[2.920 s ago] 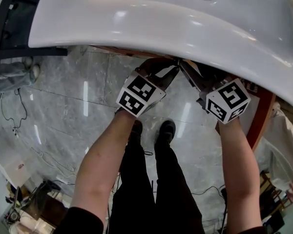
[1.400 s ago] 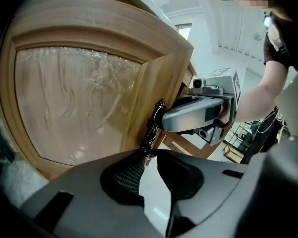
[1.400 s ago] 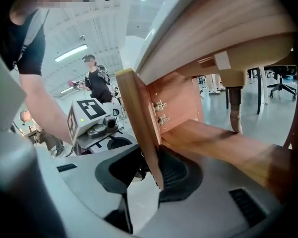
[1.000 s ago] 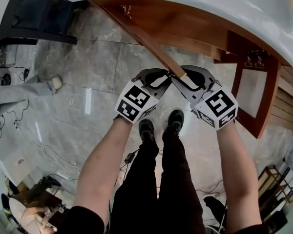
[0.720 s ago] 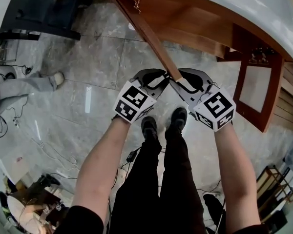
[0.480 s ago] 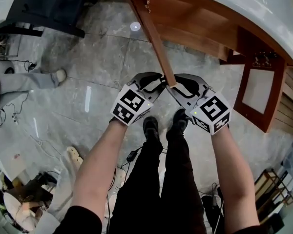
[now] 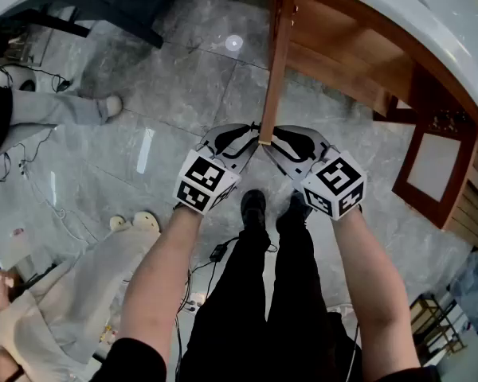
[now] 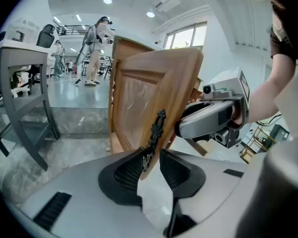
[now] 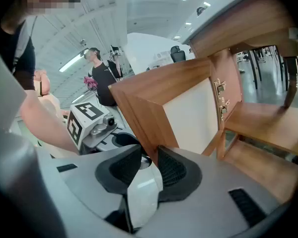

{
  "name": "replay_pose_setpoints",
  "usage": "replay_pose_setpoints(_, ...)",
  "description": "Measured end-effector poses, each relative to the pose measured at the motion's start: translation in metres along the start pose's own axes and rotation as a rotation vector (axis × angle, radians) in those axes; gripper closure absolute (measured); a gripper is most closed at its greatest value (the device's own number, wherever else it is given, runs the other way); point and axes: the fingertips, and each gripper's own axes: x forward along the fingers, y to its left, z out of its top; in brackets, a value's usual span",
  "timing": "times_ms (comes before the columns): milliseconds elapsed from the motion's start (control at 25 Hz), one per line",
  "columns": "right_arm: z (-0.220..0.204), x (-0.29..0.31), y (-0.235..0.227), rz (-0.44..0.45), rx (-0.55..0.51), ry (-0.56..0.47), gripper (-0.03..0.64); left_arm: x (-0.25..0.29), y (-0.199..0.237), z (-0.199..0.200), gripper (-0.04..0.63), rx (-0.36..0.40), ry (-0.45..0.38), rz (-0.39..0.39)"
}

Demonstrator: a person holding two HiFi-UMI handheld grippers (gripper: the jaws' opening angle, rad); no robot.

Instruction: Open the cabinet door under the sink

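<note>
The wooden cabinet door (image 7: 275, 62) under the white sink (image 7: 430, 22) stands swung out, edge-on in the head view. Both grippers meet at its free edge. In the left gripper view the door (image 8: 149, 88) and its black ornate handle (image 8: 156, 133) sit between the jaws of my left gripper (image 8: 151, 165) (image 7: 247, 134). These jaws have just been opening, and a thin gap shows beside the right pad. My right gripper (image 9: 149, 165) (image 7: 277, 138) is shut on the door's edge (image 9: 184, 108) from the other side.
The open cabinet (image 9: 258, 128) shows a wooden shelf and brass hinges (image 9: 219, 100). A second door (image 7: 434, 165) stands open at the right. A dark table frame (image 7: 103, 6) and other people (image 7: 64, 106) are at the left on the grey marble floor. My shoes (image 7: 255, 205) are below the grippers.
The door has swung further out, from slanting across the view to nearly straight up it. Both grippers have come back with its free edge towards my feet.
</note>
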Motion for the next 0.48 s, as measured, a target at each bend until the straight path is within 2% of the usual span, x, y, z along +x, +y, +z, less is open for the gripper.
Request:
replay_pose_setpoints(160, 0.016, 0.006, 0.009, -0.024, 0.042, -0.026, 0.521, -0.041, 0.012, 0.005, 0.479, -0.072, -0.043, 0.060)
replay_pose_setpoints(320, 0.035, -0.020, 0.017, -0.090, 0.090, -0.055, 0.526, -0.092, 0.006, 0.028, 0.479, -0.144, -0.100, 0.100)
replay_pose_setpoints(480, 0.050, -0.060, 0.047, -0.142, 0.089, -0.061, 0.535, -0.136, -0.016, 0.057, 0.480, -0.139, -0.117, 0.100)
